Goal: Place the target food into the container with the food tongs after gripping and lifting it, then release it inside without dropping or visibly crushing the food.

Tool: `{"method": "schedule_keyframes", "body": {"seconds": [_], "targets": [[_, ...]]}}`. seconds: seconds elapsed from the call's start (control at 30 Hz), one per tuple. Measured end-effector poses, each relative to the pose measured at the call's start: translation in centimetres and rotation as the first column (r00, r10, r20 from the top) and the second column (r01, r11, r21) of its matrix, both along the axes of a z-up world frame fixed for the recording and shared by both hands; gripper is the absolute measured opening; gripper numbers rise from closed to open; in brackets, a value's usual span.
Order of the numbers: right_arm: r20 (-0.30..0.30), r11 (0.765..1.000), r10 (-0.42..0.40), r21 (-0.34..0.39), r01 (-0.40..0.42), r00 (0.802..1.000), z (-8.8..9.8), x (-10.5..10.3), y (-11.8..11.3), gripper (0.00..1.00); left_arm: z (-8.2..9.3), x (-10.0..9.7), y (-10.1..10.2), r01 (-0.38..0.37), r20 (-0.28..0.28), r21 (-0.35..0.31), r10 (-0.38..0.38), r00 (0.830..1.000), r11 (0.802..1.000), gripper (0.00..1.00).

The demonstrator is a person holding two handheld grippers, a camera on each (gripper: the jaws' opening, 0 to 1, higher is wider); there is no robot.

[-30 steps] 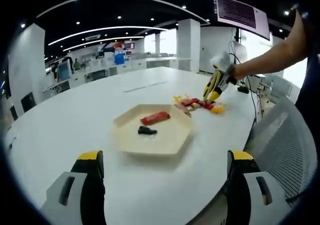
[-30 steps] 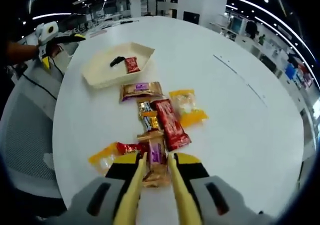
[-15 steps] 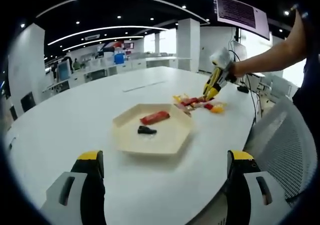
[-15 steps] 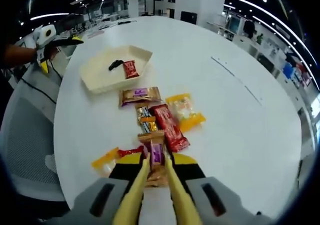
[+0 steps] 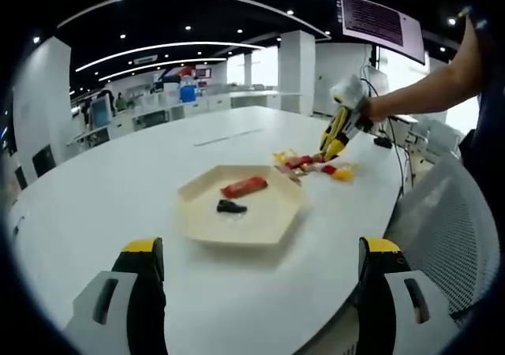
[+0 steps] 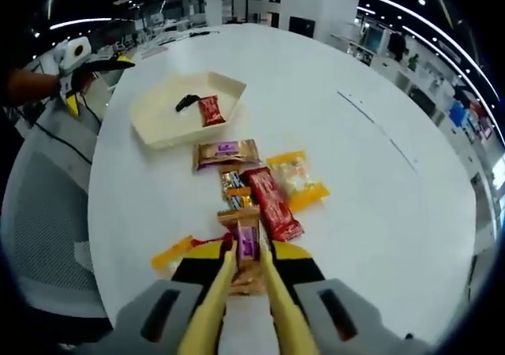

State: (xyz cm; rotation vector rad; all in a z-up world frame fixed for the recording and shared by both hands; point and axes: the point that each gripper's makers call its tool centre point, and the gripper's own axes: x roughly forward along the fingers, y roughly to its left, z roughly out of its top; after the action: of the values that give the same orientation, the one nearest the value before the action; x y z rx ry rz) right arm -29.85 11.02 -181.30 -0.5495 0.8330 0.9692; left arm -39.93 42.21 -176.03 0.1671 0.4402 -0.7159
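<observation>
Stretching away in both views is a broad white table (image 6: 379, 213) with a rounded edge, standing in an open-plan office with a dark ceiling, curved light strips and white columns; desks and chairs sit far behind, and a grey mesh chair (image 5: 442, 229) stands just beside the table's near edge. On the table sits a cream hexagonal tray (image 5: 268, 221), already holding a red wrapped snack (image 5: 245, 186) and a small black item (image 5: 231, 207); in the right gripper view the same tray (image 6: 158, 130) lies well beyond the loose snacks. Those snacks form a cluster: a brown-purple packet (image 6: 227, 153), a small gold-and-black bar (image 6: 233, 185), a long red bar (image 6: 272, 205), a yellow-orange packet (image 6: 298, 180) and another yellow-orange wrapper (image 6: 172, 252) near the table edge. The right gripper (image 6: 246, 264) carries yellow food tongs (image 6: 213, 308), whose tips are drawn narrow and pinch a brown wrapped snack with a purple label (image 6: 245, 241), at the near end of the cluster, close to the table's edge; whether it rests on the surface I cannot tell. The left gripper (image 5: 256, 264) hovers over the near side of the table with its jaws wide apart and nothing between them; bare white surface spreads around the tray and beyond the cluster toward the far side.
</observation>
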Motion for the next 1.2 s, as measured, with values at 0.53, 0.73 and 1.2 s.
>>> {"method": "schedule_keyframes", "body": {"seconds": [0.53,0.73,1.2], "targets": [[0.027,0.999,0.033,0.003,-0.033,0.999,2.6,0.4,3.0,0.21,0.2,-0.2,-0.3,0.017,0.021,0.016,-0.018,1.0,1.0,1.0],[0.047,0.996,0.076,0.037,-0.078,0.996,4.1,0.8,7.8,0.21,0.2,-0.3,-0.5,0.031,0.025,0.017,-0.032,0.999,0.999,1.0],[0.058,0.976,0.202,0.069,-0.206,0.978,4.4,1.6,17.5,0.21,0.3,-0.2,-0.5,0.03,0.026,0.023,-0.031,0.999,0.999,1.0]]}}
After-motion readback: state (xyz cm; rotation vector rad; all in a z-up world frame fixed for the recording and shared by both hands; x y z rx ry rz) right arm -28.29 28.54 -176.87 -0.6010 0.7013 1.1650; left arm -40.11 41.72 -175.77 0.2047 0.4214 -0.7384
